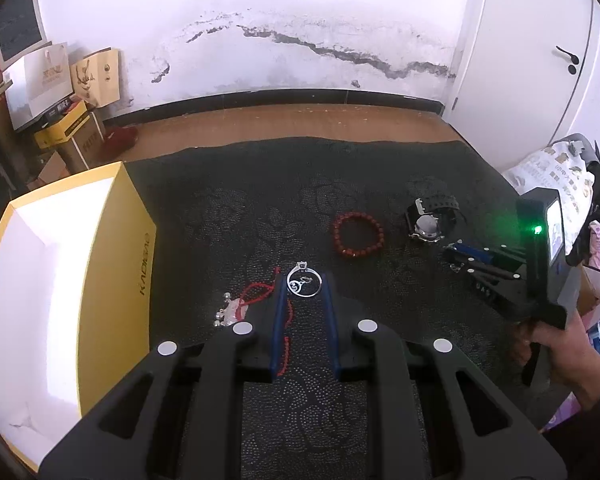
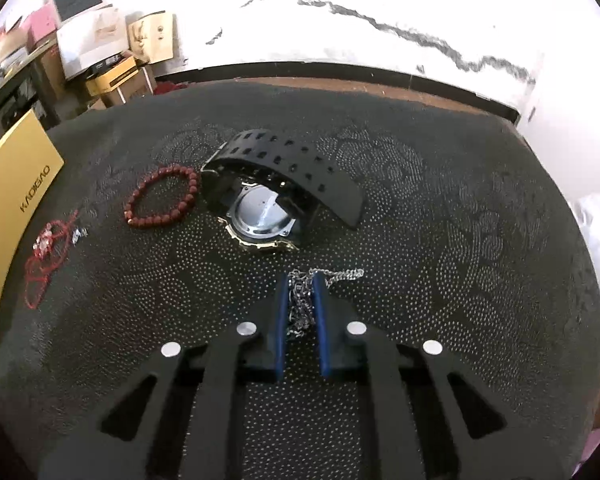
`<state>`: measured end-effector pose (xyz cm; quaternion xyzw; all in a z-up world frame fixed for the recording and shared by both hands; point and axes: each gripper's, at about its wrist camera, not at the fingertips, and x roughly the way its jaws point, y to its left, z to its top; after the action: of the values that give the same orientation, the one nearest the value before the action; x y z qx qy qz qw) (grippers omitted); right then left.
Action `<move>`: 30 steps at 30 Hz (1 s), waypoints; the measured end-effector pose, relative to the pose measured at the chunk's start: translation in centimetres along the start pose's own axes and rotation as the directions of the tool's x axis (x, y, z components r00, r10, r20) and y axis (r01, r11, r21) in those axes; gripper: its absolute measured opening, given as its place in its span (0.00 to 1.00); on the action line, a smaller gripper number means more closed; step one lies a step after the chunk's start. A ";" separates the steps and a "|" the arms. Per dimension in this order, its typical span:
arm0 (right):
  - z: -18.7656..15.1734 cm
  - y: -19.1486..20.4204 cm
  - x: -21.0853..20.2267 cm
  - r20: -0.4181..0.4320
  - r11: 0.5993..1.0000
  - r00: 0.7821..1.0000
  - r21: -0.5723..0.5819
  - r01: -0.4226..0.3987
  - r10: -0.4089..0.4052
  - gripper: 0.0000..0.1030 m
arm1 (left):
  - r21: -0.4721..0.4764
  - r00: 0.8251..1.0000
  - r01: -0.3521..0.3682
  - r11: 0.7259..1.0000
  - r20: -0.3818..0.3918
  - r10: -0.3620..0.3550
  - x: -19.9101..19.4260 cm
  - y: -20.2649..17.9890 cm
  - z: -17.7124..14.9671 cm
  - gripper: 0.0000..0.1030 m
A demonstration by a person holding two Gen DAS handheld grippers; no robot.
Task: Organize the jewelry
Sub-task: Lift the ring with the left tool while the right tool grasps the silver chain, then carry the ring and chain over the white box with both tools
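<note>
You cannot see all of the yellow box [image 1: 112, 264]: the left wrist picture cuts it off at 8 o'clock. Your left gripper [image 1: 303, 280] hides part of the red string bracelet [image 1: 256, 294]. In the right wrist picture, the silver chain [image 2: 300, 300] is bunched between the blue fingers [image 2: 281, 312], so its shape is hard to tell. The watch [image 2: 260, 216] lies face down; its dial is hidden. At 9 o'clock there, small round things by the edge are too blurry to name.

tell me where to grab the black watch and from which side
Grip the arched strap of the watch, coming from above with a finger on each edge. It stands clear of the cloth, while the case lies flat, face down.
</note>
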<state>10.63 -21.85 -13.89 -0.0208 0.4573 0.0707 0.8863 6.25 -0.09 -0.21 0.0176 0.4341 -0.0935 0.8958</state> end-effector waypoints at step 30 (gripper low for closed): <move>8.1 19.9 -17.2 0.163 0.953 0.942 -0.128 -0.275 0.293 0.12 | -0.160 0.986 -0.135 0.978 0.075 0.148 -9.1 10.7 0.0 0.17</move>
<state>4.43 -3.15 5.35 0.0061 0.3694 0.2229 0.9021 2.66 11.79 6.38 -0.0248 0.3986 0.0037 0.9168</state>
